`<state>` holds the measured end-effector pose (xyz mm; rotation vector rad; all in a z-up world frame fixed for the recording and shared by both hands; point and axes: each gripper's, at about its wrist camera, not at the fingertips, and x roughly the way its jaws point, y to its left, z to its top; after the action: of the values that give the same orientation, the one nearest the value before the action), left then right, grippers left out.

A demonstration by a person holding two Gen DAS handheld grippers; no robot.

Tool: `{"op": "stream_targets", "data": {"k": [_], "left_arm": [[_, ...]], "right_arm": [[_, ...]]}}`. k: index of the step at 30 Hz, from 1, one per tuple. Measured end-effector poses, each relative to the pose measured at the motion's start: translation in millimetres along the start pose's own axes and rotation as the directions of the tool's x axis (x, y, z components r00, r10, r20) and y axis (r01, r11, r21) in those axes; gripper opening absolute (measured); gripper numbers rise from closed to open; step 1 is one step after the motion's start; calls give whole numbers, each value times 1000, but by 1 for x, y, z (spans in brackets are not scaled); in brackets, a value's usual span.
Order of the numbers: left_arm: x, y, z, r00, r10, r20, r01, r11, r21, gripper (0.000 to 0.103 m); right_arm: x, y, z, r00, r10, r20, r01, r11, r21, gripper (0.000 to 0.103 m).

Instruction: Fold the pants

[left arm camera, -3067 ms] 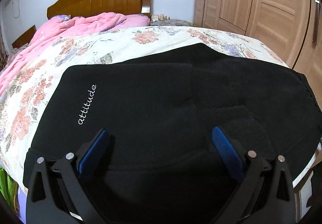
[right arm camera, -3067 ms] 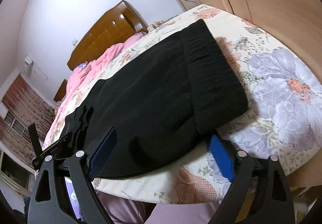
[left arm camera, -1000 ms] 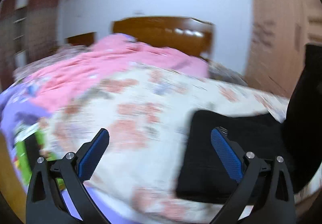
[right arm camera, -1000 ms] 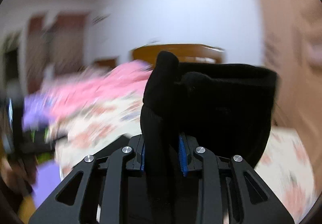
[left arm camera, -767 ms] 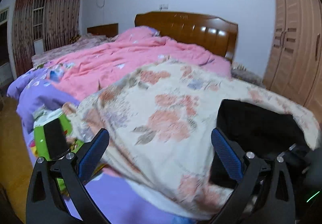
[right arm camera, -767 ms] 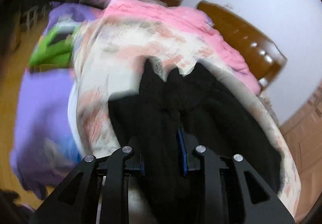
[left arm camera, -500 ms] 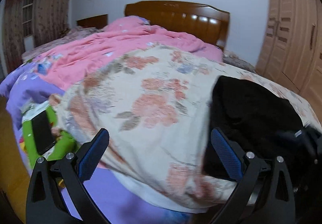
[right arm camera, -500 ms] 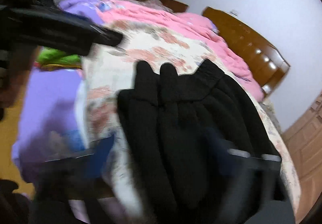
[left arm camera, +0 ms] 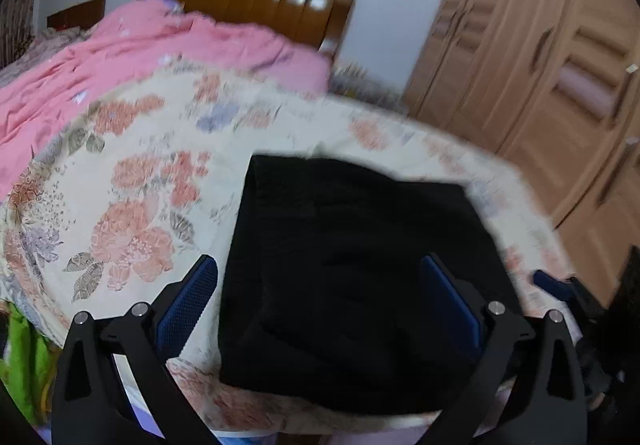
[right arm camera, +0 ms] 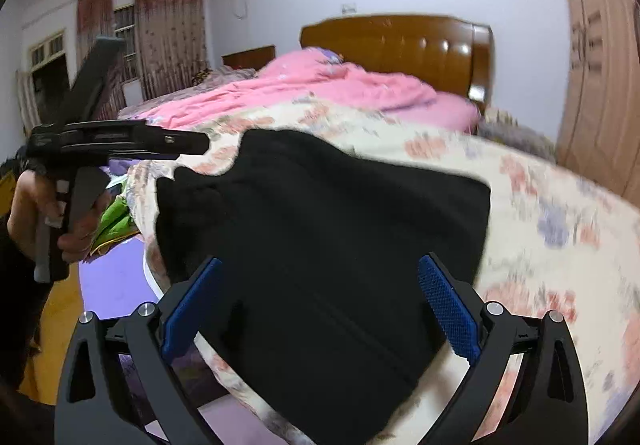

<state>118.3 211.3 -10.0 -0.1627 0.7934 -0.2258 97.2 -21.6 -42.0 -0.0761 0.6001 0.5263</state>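
Blue-padded jaws of our right gripper (right arm camera: 320, 309) and left gripper (left arm camera: 318, 309) both stand wide, holding nothing; the left's have just been closing slightly. Below them, the folded black pants (left arm camera: 352, 269) rest near the floral bedspread's (left arm camera: 132, 181) edge, probably released to settle flat.

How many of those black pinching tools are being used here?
2. The right tool hangs open over the folded black pants on the floral bedspread. The left tool, held in a hand, is open at the pants' left side.
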Motion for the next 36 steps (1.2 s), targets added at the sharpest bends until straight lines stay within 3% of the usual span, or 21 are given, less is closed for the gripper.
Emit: {"op": "stream_targets", "data": {"k": [2, 6, 10, 12, 14, 16, 21, 23, 27, 28, 30, 33, 36], "left_arm": [[19, -1, -1, 996, -28, -81, 28, 1000, -8, 66], [30, -4, -8, 993, 44, -108, -42, 999, 27, 53], [24, 1, -10, 996, 41, -79, -40, 999, 11, 44], [3, -7, -10, 999, 50, -4, -50, 998, 29, 43], [-37, -26, -14, 990, 68, 120, -79, 993, 85, 42], [-57, -31, -18, 985, 73, 156, -88, 992, 90, 42], [-15, 9, -48, 997, 82, 4, -82, 997, 0, 43], [-11, 12, -54, 997, 74, 34, -74, 997, -5, 43], [-10, -1, -50, 989, 134, 56, -136, 990, 41, 44], [-9, -3, -51, 988, 145, 57, -148, 988, 50, 44], [-9, 0, -52, 989, 138, 56, -141, 989, 41, 44], [-7, 5, -52, 992, 119, 53, -120, 993, 16, 46], [-4, 5, -51, 991, 126, 50, -127, 992, 15, 47]], "right_arm": [[-7, -2, -13, 1000, 5, -10, -5, 1000, 0, 95], [-11, -7, -21, 999, 33, 3, -33, 999, 32, 95], [-15, -7, -24, 999, 35, 7, -35, 999, 30, 95], [-16, -7, -26, 999, 33, 6, -33, 999, 30, 95], [-18, -9, -28, 999, 32, 11, -33, 999, 40, 95], [-19, -13, -30, 999, 42, 18, -43, 997, 59, 95], [-17, -7, -32, 999, 35, 6, -35, 999, 21, 96], [-16, -6, -33, 1000, 30, -1, -30, 999, 15, 96], [-18, -8, -32, 999, 36, -10, -36, 999, 25, 96], [-27, -10, -32, 999, 24, 21, -25, 999, 47, 96], [-40, -15, -34, 994, 74, 75, -80, 993, 84, 96], [-23, -17, -45, 993, 99, -64, -94, 992, 79, 98], [-9, -14, -65, 981, 60, -183, -55, 998, 34, 99]]}}
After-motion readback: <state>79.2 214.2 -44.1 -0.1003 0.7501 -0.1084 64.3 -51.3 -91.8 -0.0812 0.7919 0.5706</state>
